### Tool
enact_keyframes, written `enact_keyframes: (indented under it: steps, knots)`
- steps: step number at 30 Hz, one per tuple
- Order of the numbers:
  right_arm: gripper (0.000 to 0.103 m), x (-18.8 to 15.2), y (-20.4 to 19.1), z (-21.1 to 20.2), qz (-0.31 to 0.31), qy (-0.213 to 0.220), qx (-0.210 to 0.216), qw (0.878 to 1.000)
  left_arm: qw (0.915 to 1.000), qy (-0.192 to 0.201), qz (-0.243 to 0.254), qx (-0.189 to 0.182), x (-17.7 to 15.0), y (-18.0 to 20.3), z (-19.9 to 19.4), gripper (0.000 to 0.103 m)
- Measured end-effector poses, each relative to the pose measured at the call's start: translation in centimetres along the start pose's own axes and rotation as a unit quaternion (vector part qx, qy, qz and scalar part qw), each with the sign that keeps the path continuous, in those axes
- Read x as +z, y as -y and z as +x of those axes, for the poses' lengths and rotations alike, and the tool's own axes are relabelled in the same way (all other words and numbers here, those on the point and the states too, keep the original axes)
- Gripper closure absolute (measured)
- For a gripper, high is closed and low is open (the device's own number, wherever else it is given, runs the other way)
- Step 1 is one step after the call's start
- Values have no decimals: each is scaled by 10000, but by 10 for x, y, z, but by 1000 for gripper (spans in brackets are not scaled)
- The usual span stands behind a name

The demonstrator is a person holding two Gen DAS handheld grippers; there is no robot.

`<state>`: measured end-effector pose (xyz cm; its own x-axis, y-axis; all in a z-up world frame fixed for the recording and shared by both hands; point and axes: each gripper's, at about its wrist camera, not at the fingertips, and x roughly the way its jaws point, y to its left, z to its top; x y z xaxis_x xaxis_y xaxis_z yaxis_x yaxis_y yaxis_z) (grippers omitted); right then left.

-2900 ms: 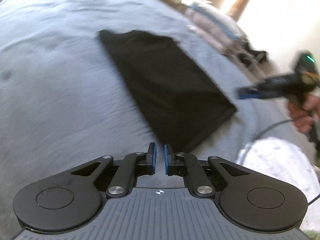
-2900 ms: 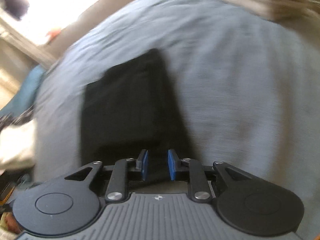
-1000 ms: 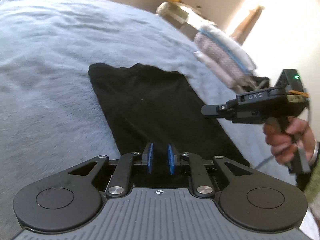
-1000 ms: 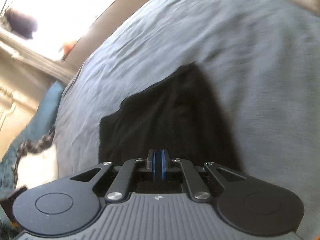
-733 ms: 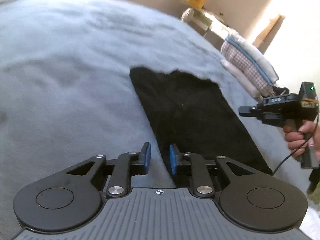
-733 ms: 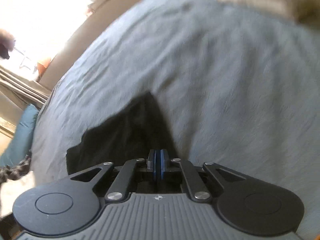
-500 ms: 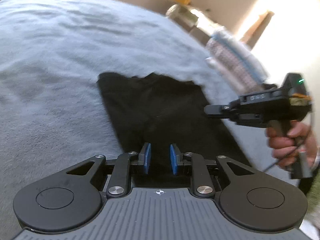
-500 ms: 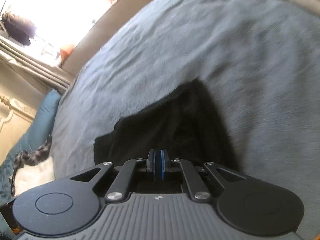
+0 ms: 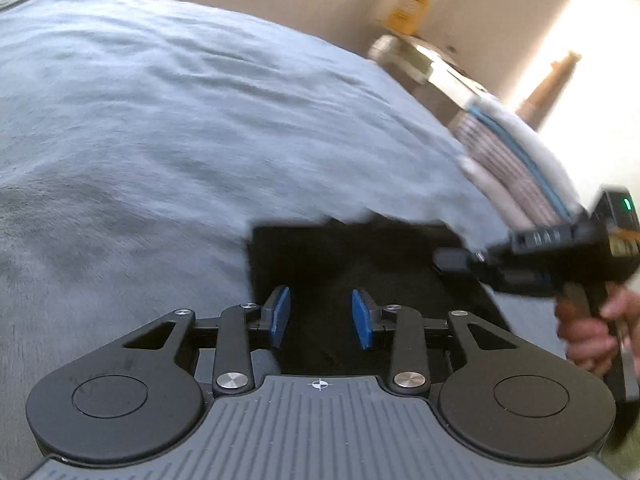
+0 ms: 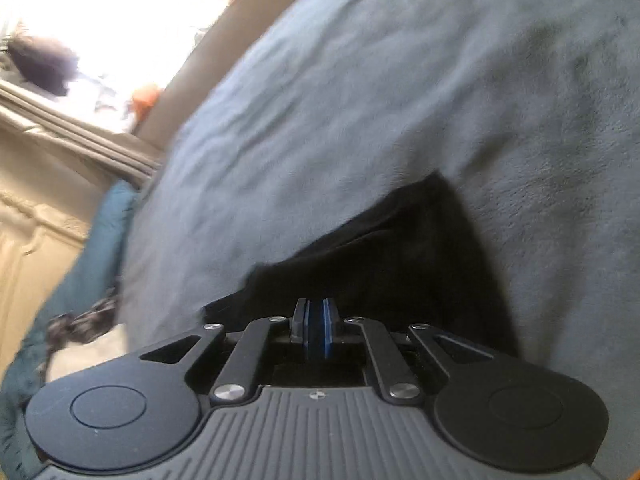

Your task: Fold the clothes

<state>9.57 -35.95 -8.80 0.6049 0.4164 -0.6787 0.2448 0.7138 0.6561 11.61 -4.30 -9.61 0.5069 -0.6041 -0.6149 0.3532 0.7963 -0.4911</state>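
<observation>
A black folded garment lies flat on the blue-grey bed cover. My left gripper is open, its blue pads spread wide just above the garment's near edge. In the left wrist view my right gripper hovers over the garment's right side, held by a person's hand. The right wrist view shows the right gripper shut, pads pressed together above the garment. I see no cloth lifted between them.
A stack of folded clothes sits at the bed's far right edge, with a low table behind it. A teal pillow and patterned cloth lie off the bed's left side. Bed cover stretches wide beyond the garment.
My left gripper has opened wider and come closer to the garment's near edge. The right gripper, open 2.9 s ago, has stayed shut over the last second and shifted over the garment.
</observation>
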Motion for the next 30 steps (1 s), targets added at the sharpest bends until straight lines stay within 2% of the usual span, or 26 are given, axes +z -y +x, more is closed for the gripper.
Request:
enact_keyframes:
  steps: [3, 5, 7, 10, 12, 14, 16, 17, 19, 20, 25, 28, 30]
  knots:
    - [97, 7, 22, -10, 625, 310, 129, 9975, 9994, 50, -277, -190, 6, -11, -11, 69]
    - [97, 4, 13, -18, 351, 310, 343, 9983, 9995, 182, -167, -220, 8, -9, -20, 65]
    - [96, 4, 5, -12, 192, 76, 515, 9985, 9995, 130, -195, -193, 11, -9, -12, 63]
    - [97, 9, 2, 10, 230, -167, 401, 9988, 9991, 127, -394, -93, 16, -14, 4, 65]
    - [99, 13, 11, 13, 599, 251, 310, 9974, 9976, 276, -638, -31, 22, -18, 5, 63]
    - [96, 11, 17, -3, 938, 942, 270, 9908, 9964, 489, -682, 80, 26, -19, -8, 61]
    - [96, 10, 19, -20, 1028, 1257, 365, 9861, 9962, 586, -638, 120, 28, -21, -22, 59]
    - [96, 9, 23, -29, 1146, 1254, 574, 9838, 9965, 545, -609, 176, 28, -22, -28, 59]
    - [95, 5, 27, -46, 1405, 1035, 1073, 9788, 9973, 439, -534, 254, 27, -23, -41, 59]
    - [95, -1, 23, -49, 1367, 866, 1179, 9797, 9981, 328, -451, 252, 25, -21, -48, 59]
    - [92, -37, -11, -54, 842, -75, 1417, 9863, 9984, -481, 292, 61, -8, 10, -80, 58]
    - [90, -59, -31, -57, 521, -641, 1551, 9844, 9940, -979, 456, -161, -42, 28, -92, 58]
    - [90, -73, -45, -59, 306, -1016, 1637, 9808, 9915, -1172, 501, -255, -65, 39, -95, 58]
